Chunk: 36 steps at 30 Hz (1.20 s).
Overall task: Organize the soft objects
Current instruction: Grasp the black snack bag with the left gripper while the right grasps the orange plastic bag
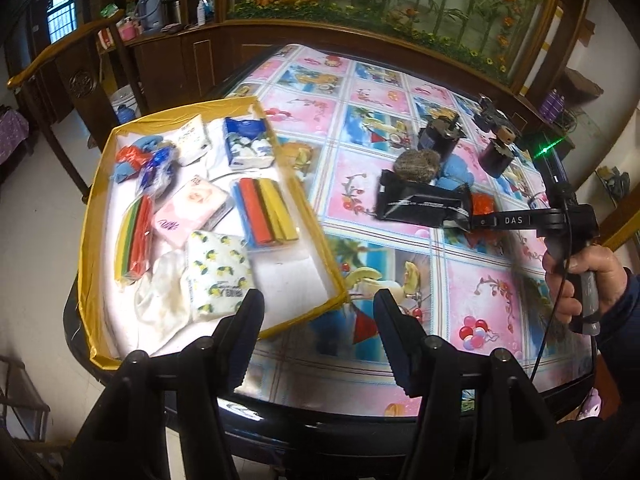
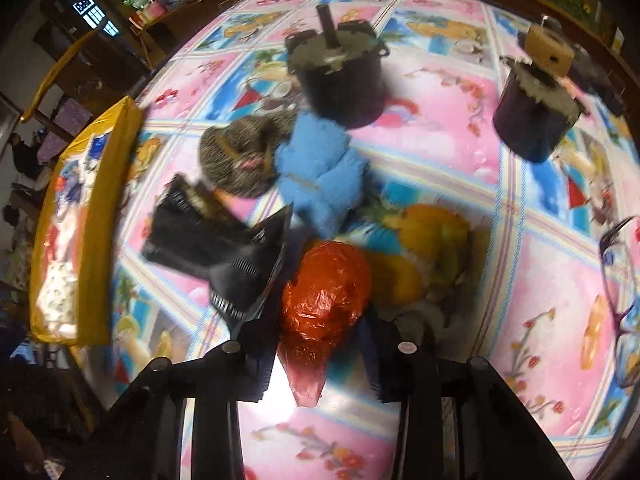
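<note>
A gold-edged box (image 1: 308, 204) on the table's left holds several soft items: tissue packs, coloured sponge strips, a lemon-print pack (image 1: 218, 272), a white cloth. My left gripper (image 1: 318, 308) is open and empty over the box's near right corner. My right gripper (image 2: 316, 344) has its jaws around a crumpled red plastic bag (image 2: 326, 292); whether they press it I cannot tell. It also shows in the left wrist view (image 1: 460, 220) with the red bag (image 1: 482, 204). Ahead lie a black pouch (image 2: 216, 248), a grey scourer (image 2: 240, 156) and a blue fluffy cloth (image 2: 320, 176).
Two dark cylindrical motors (image 2: 340, 76) (image 2: 536, 112) stand at the far side of the patterned tablecloth (image 2: 560, 280). Purple-framed glasses (image 2: 620, 300) lie at the right edge. The box's yellow wall (image 2: 104, 220) is to the left. Wooden cabinets stand behind.
</note>
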{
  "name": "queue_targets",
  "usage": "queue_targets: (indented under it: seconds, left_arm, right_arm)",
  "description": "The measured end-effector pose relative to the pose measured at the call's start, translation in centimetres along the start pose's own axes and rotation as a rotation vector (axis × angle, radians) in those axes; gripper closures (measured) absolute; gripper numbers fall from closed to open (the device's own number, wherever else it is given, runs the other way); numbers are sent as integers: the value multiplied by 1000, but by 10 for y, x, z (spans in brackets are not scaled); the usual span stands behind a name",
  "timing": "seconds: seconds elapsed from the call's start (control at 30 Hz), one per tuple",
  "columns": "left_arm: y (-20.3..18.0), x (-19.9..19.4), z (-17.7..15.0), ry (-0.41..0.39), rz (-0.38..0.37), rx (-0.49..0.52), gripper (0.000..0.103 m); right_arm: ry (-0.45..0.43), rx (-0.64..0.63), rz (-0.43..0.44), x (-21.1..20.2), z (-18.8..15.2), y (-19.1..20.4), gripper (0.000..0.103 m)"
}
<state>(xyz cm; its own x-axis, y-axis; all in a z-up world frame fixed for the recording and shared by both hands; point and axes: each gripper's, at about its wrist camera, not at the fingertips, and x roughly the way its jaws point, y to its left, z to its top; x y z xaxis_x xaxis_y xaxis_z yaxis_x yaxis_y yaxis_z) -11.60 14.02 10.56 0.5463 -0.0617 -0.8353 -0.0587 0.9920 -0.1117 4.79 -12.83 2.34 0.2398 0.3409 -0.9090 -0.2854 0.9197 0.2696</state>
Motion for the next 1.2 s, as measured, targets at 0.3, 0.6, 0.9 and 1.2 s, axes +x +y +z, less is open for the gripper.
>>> queue_targets:
  seconds: [0.3,0.6,0.9,1.2]
  left_arm:
    - [-58,30,41,25,-78,135,23]
    - [-92,123,116,231,-138,-144,23]
    - [-95,189,99,430,-108,-315,34]
    - [-86,163,72,358,-166,-107,75]
  right_arm:
    - [-105,78,14,-60,-72,-18,65]
    - [-165,158,-38,-99,-121,-47,65]
    - [-172,248,-68,-113,-148,-77,65]
    - [-180,221,-27,-113,-142,-66,65]
